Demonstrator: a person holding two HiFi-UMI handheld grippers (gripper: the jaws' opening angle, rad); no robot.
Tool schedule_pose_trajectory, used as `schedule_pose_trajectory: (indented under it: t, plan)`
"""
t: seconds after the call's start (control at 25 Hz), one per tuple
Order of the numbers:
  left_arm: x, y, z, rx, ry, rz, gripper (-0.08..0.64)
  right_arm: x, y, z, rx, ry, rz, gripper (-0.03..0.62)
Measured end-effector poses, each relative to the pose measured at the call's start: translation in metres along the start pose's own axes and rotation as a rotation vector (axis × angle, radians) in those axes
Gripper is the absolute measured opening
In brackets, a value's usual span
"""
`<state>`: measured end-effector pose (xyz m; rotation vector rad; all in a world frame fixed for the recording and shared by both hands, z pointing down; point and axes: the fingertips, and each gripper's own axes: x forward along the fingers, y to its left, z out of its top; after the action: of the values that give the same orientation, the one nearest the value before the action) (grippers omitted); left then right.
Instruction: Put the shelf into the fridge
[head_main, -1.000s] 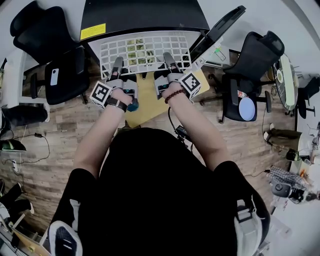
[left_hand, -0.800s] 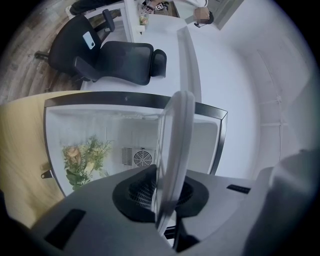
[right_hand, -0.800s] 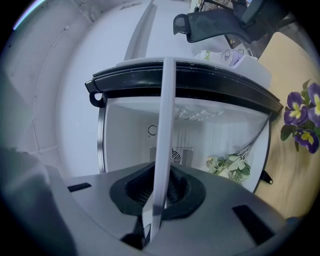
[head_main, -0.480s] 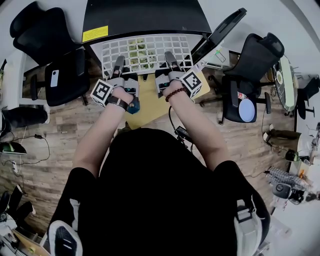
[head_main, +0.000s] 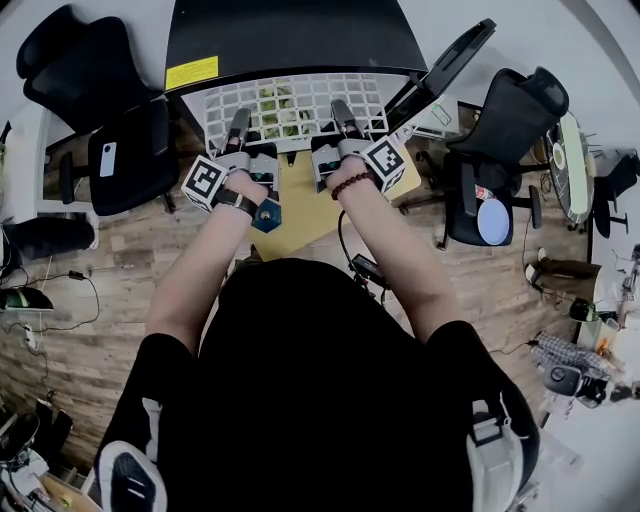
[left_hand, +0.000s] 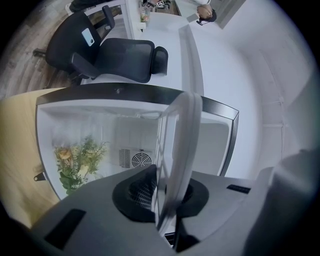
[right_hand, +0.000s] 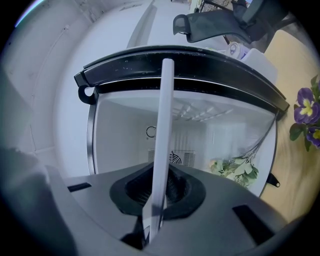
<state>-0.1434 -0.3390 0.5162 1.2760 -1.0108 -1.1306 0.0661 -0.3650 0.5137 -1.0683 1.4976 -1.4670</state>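
**Here, the wire shelf sits at the fridge mouth, held in both my grippers**

Plainly, each of my grippers is clamped on the near edge of the white wire shelf (head_main: 300, 98). My left gripper (head_main: 237, 122) grips it left of centre and my right gripper (head_main: 340, 110) right of centre. They are well apart along the same edge, with my hands just behind the marker cubes.

In the left gripper view the jaws (left_hand: 165, 192) are closed onto the shelf (left_hand: 179, 140). It shows edge-on as a pale frame running away from me into the white inside of the fridge (left_hand: 220, 145). The right gripper view shows the same: the jaws (right_hand: 156, 192) pinch the shelf (right_hand: 163, 120), a thin white bar rising straight up the middle of the picture.

From above, the shelf lies level in front of me. Its far edge reaches the front rim of the fridge's black top (head_main: 290, 35), which carries a yellow label (head_main: 190, 68). How far it has gone inside I cannot tell. The fridge door (head_main: 445, 58) stands open to my right.

Inside, a bunch of green sprigs (left_hand: 77, 160) lies near a round fan grille (left_hand: 136, 159) on the back wall. The fridge stands on a yellow board (head_main: 300, 210), with a black office chair (head_main: 110, 110) to my left.
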Motion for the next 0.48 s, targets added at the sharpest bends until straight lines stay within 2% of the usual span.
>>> schedule_pose_trajectory:
  t: [0.48]
  plan:
    - [0.017,-0.003,0.006,0.001,-0.007,-0.011,0.038,0.017,0.003,0.004,0.006,-0.007,0.008,0.041]
